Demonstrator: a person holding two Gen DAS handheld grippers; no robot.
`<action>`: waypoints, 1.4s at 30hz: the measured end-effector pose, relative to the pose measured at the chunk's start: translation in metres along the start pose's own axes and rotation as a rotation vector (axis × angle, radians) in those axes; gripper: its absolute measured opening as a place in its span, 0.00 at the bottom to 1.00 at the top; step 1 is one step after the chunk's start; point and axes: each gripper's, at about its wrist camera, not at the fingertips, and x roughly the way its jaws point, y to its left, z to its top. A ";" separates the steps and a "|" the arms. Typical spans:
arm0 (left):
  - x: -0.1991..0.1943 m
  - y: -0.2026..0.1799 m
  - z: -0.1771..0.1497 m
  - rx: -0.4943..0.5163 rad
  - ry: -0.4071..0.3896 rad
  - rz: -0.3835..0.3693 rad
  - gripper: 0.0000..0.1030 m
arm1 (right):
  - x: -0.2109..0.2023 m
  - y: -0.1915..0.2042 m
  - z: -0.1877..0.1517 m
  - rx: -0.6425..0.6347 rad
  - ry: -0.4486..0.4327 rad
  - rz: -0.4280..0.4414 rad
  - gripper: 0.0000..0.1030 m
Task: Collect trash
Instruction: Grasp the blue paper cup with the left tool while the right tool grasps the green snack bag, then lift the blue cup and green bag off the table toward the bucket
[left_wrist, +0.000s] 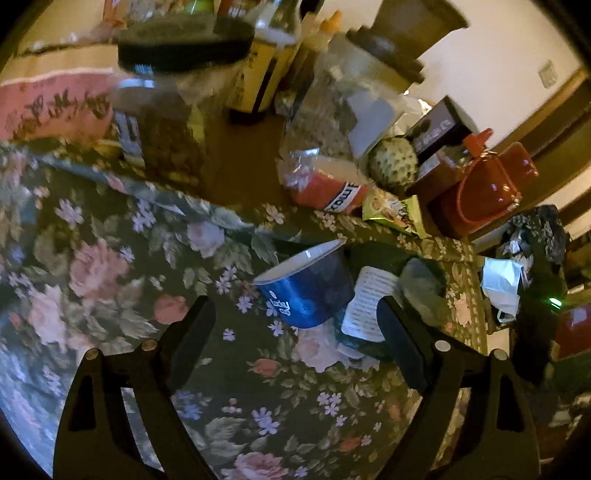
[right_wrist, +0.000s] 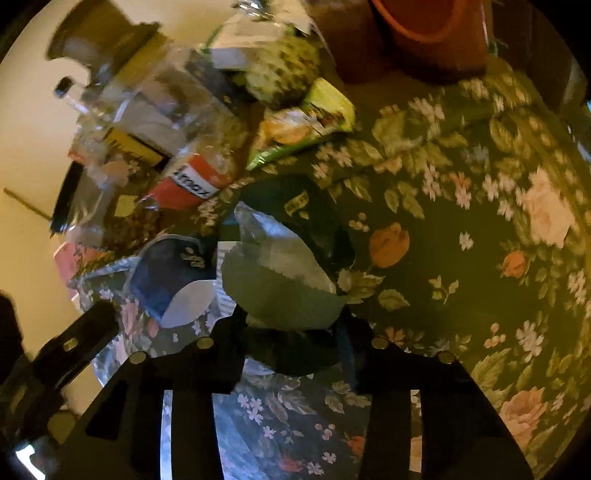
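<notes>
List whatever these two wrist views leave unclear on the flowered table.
- Right gripper: its pads are hidden behind the crumpled bag, so the grip on it cannot be confirmed.
- Blue cup: the print is too small and dark to read in the left view; in the right view the cup is blurred.
- Bottles and jars at the back: motion blur smears their labels.
- Red container: cut off by the right view's top edge.

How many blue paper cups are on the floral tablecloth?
1. The blue cup lies on its side near the cloth's middle, beside crumpled wrappers. Clutter behind may hide others.
</notes>
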 end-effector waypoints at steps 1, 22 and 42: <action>0.002 0.001 0.001 -0.014 0.006 -0.003 0.86 | -0.005 0.002 -0.001 -0.017 -0.014 0.000 0.32; 0.064 -0.003 0.030 -0.143 0.050 0.039 0.74 | -0.090 -0.008 -0.003 -0.082 -0.212 -0.102 0.30; -0.106 -0.097 -0.019 0.073 -0.331 0.098 0.74 | -0.197 -0.012 -0.029 -0.258 -0.341 -0.037 0.30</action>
